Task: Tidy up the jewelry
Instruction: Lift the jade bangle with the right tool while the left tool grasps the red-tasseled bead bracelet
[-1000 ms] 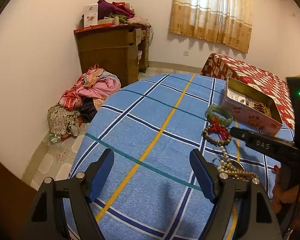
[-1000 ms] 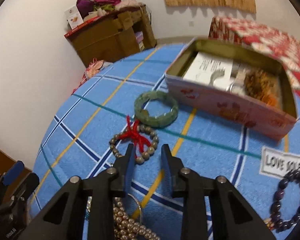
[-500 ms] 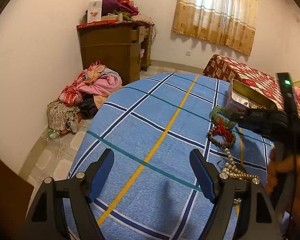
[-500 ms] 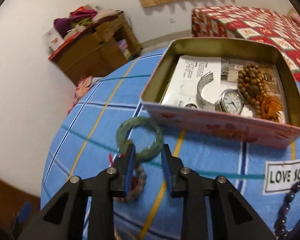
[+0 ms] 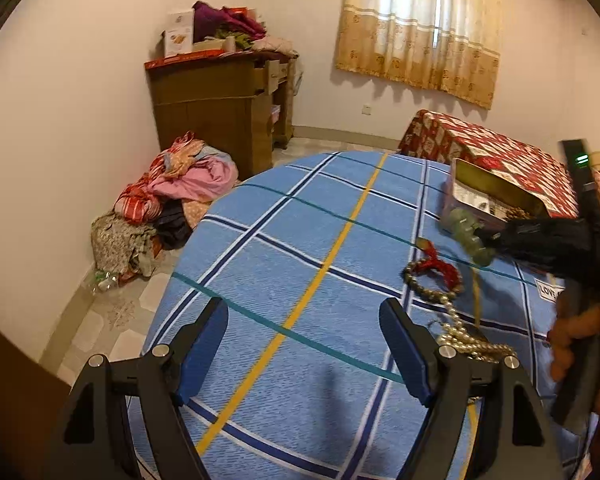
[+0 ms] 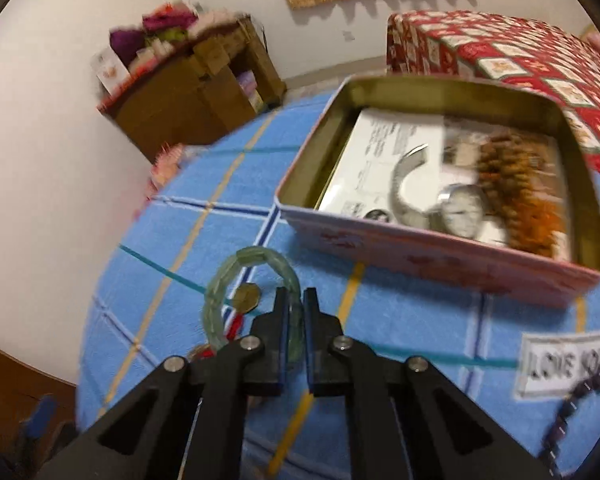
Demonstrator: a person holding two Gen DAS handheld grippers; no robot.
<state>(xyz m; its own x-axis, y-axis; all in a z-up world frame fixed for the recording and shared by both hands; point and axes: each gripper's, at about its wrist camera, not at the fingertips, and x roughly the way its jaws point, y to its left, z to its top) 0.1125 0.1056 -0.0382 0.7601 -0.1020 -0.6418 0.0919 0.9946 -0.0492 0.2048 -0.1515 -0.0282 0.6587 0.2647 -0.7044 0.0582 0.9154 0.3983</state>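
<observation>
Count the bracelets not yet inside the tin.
3: green bracelet in the right tool, red-tasselled bead bracelet on the cloth, purple one beside the label. Pearl strand excluded; others may be hidden.

Four bracelets [image 6: 252,292], one tin [image 6: 440,256], one watch [image 6: 456,204].

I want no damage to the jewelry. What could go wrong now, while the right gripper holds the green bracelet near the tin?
The right gripper pinches the green bracelet only at one edge, so it might slip and fall. The hanging loop may also catch the tin wall instead of clearing it.

Blue plaid bedspread [image 5: 284,264] under tin [image 6: 452,264], bracelets [image 5: 432,276].
</observation>
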